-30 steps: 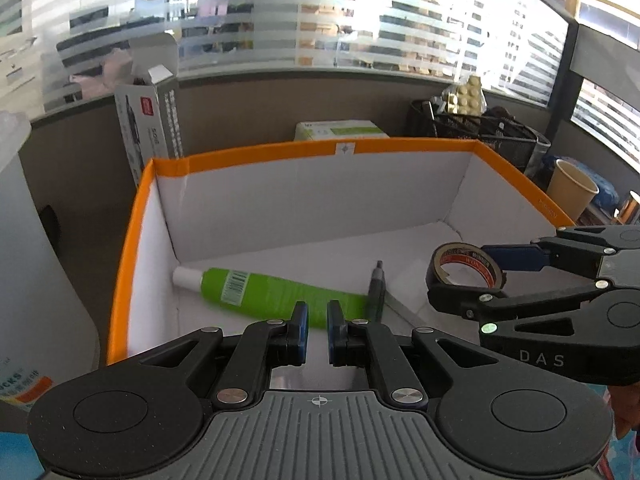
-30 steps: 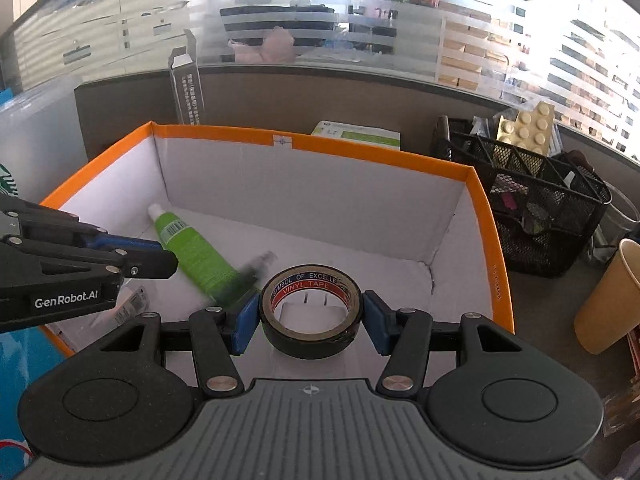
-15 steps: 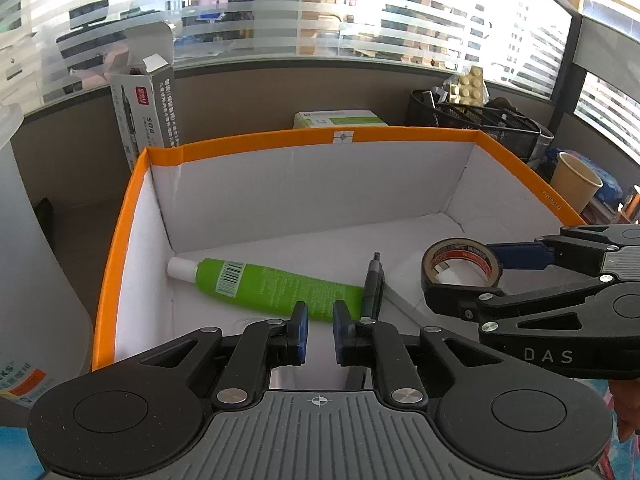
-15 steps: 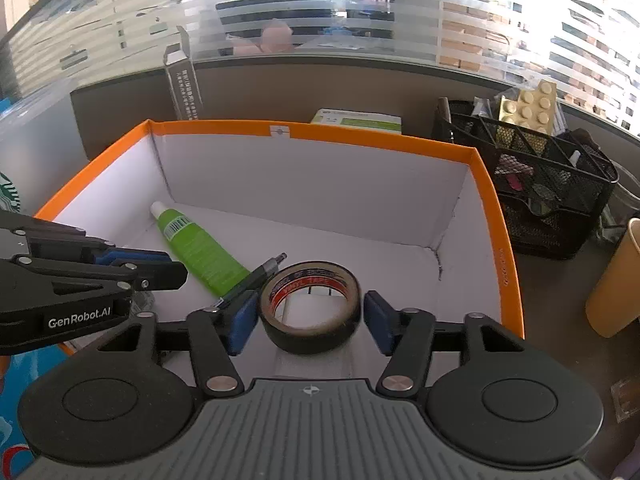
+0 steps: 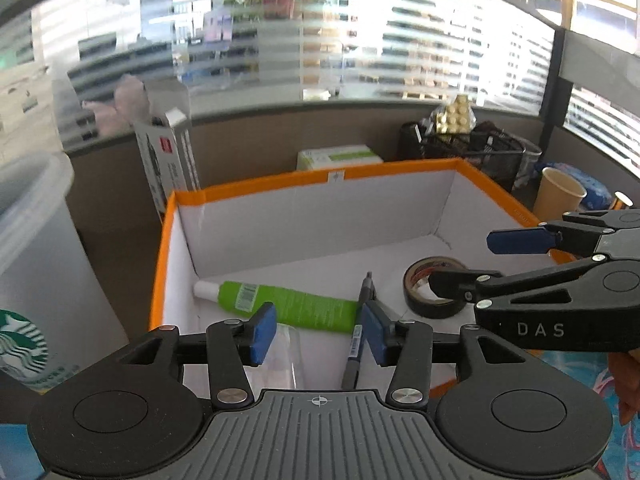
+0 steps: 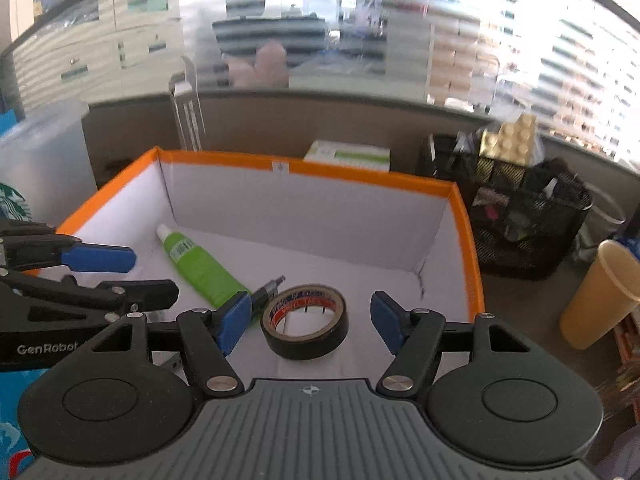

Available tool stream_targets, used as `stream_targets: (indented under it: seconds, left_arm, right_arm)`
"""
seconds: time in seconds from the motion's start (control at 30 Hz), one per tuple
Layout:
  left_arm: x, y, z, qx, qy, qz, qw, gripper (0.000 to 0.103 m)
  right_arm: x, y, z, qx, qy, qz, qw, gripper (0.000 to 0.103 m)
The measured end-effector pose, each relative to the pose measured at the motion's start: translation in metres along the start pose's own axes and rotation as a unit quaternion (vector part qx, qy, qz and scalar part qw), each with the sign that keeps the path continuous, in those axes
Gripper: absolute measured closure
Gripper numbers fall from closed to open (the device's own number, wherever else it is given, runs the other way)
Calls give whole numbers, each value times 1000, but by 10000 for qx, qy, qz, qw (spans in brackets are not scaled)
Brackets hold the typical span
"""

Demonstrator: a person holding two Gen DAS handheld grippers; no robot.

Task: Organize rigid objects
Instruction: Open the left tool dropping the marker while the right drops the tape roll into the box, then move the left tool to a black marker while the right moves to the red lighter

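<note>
- While both handheld grippers hang above the orange-rimmed cardboard box [image 6: 474,264], three items lie on its white floor: a green tube [image 6: 196,266], a dark pen [image 5: 358,336] and a roll of black vinyl tape [image 6: 306,322]; nothing is held.
- Left gripper [image 5: 318,330]: its jaws are opening, blue pads [image 5: 262,332] apart; the tube's crimped end and the pen show below the gap, but neither pad presses on them.
- Right gripper [image 6: 306,324]: jaws are opening too; the tape roll lies flat on the box floor in the gap, clear of both pads.
- Placement: the tube lies on its side toward the box's left wall, white cap pointing at the back corner; the pen lies just beside its crimped end, possibly touching it; the tape sits to the right of the pen, apart from it.
- Handling, as a judgement: the tape roll looks light and stiff, its smooth outer band likely a little slick; a squeeze across the outer diameter should hold it best.
- The tube probably gives under pressure; a grip across the mid-body, clear of the cap, seems safest.
- The pen is thin, rigid and apt to roll or pivot; pinching near the middle of the barrel should keep it level.
- Beside the box stand a black mesh organiser [image 6: 528,220] and a paper cup [image 6: 600,296], both outside its walls.
</note>
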State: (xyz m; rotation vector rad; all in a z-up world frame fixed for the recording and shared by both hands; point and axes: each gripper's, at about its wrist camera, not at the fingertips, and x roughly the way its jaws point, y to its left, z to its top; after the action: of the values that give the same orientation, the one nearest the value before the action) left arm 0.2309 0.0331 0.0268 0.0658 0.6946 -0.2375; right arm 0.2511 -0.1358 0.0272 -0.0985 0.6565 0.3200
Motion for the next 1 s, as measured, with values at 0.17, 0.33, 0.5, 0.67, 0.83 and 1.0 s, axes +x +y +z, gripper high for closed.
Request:
stream_targets:
  seconds: [0.17, 0.33, 0.5, 0.67, 0.83, 1.0]
  left_arm:
    - [-21, -9, -1, 59, -179, 9, 9998, 46]
    - [-44, -19, -3, 117, -338, 16, 9994, 44]
    - [-68, -29, -9, 185, -490, 44, 9986, 41]
    - [-86, -38, -21, 288, -594, 24, 9978, 37]
    - [-94, -47, -35, 341, -559, 2, 9979, 36]
    - [-92, -58, -52, 419, -454, -70, 9981, 34]
  right_arm:
    - [-25, 3, 0, -18, -199, -31, 9998, 39]
    - [-52, 8, -2, -86, -390, -120, 9991, 39]
    - [-79, 11, -9, -83, -554, -146, 9983, 38]
    - [-101, 13, -24, -59, -683, -194, 9975, 32]
    - [-111, 9, -44, 97, -687, -208, 9974, 32]
    - [-114, 8, -65, 144, -626, -185, 9978, 33]
